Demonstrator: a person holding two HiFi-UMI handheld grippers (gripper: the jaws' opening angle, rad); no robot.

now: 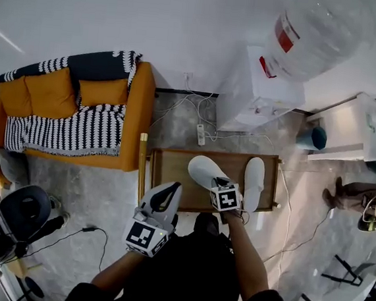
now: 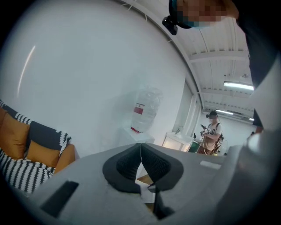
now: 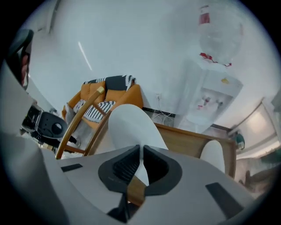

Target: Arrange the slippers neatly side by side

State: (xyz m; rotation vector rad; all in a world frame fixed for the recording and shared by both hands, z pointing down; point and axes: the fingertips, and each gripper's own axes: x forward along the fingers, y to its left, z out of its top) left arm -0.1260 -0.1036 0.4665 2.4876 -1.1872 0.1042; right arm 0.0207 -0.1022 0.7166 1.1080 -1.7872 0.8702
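My right gripper (image 1: 215,181) is shut on the edge of a white slipper (image 1: 206,170) and holds it raised over the middle of the low wooden table (image 1: 173,168). In the right gripper view the pads (image 3: 127,165) of my right gripper (image 3: 140,151) pinch the slipper's (image 3: 131,125) rim, and its sole rises ahead of them. The second white slipper (image 1: 254,182) (image 3: 215,156) lies flat at the table's right end. My left gripper (image 1: 169,191) (image 2: 141,147) hovers by the table's near left edge, shut with nothing between its pads.
An orange sofa (image 1: 73,106) with a black-and-white blanket stands left of the table. A water dispenser (image 1: 260,87) stands behind it, with cables and a power strip (image 1: 201,134) on the floor. A white cabinet (image 1: 348,132) and a person (image 1: 352,192) are at the right.
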